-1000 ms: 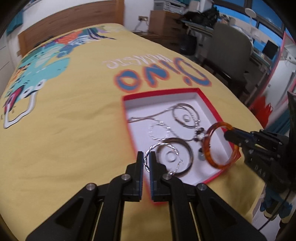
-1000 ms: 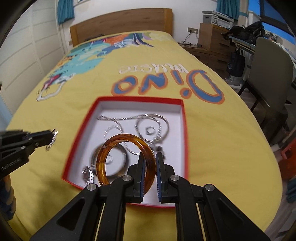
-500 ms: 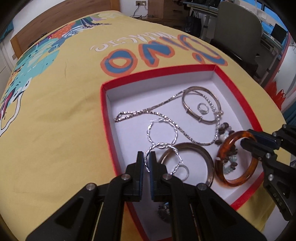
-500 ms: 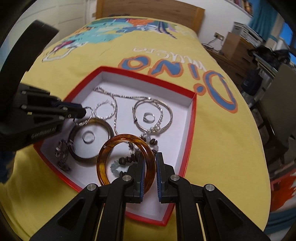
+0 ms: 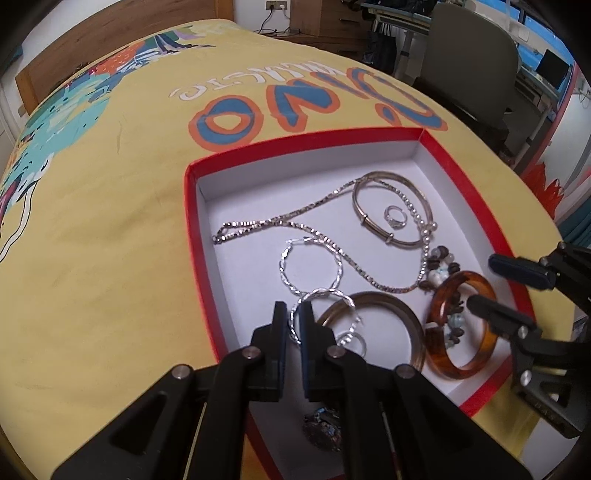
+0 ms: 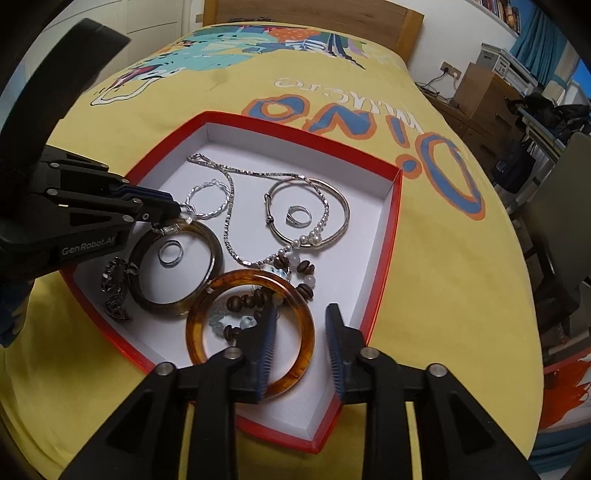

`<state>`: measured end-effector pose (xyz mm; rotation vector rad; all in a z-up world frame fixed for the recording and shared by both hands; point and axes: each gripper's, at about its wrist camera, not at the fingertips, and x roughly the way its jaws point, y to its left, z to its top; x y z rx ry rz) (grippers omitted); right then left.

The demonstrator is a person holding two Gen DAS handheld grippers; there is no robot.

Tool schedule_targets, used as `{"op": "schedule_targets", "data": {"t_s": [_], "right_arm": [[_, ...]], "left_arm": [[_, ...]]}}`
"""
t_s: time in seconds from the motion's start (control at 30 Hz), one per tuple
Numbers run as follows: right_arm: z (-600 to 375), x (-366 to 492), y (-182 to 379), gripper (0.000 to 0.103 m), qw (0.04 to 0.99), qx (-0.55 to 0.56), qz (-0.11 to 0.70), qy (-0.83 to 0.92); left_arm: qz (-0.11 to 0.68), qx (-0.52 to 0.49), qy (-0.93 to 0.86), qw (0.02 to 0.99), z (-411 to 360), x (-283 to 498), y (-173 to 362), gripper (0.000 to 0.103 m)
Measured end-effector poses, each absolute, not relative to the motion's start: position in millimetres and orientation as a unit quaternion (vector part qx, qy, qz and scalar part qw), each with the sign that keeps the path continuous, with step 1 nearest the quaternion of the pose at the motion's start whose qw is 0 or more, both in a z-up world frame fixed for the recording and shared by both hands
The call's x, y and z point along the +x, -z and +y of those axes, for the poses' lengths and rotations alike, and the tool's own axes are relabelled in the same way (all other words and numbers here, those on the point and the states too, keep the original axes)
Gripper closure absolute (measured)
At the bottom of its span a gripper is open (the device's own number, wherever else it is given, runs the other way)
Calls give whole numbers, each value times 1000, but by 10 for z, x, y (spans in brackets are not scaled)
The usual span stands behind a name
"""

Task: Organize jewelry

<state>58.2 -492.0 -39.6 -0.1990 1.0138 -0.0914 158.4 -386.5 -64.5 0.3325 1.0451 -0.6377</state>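
A red box with a white inside [image 5: 192, 221] [image 6: 391, 236] lies on the yellow bedspread and holds jewelry. My left gripper [image 5: 291, 321] [image 6: 177, 212] is shut on a twisted silver hoop earring [image 5: 325, 299], held just over a dark bangle [image 5: 388, 302] [image 6: 214, 254]. My right gripper [image 6: 301, 328] [image 5: 495, 288] is open, its jaws astride the amber bangle [image 6: 306, 328] [image 5: 487, 343], which lies in the box on a beaded bracelet [image 6: 295, 266]. A second silver hoop [image 5: 310, 266], a silver chain [image 5: 280, 223], a silver bangle [image 5: 391, 210] and two small rings also lie in the box.
The bedspread [image 5: 110, 240] carries a large "Dino" print beyond the box. A wooden headboard [image 6: 310, 14] stands at the far end. An office chair [image 5: 469, 70] and a desk stand to the right of the bed. A dark metal brooch [image 6: 114, 284] lies in the box's near left corner.
My right gripper has opened and let the amber bangle down into the box. My left gripper has carried the silver hoop earring over the box, low above the dark bangle.
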Motion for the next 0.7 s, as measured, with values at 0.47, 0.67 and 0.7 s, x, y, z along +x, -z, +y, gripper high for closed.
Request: {"op": "schedule_targets", "data": {"t_s": [0.47, 0.67, 0.7], "right_arm": [[-4696, 149, -297, 54, 899, -35, 431, 74], [-4097, -13, -427, 41, 909, -3, 415, 43], [-3946, -38, -440, 38, 910, -1, 414, 34]], "left_arm": [[445, 109, 287, 841, -3013, 1063, -105, 67], [432, 94, 230, 867, -2211, 766, -339, 54], [430, 94, 218, 871, -2079, 719, -360, 53]]}}
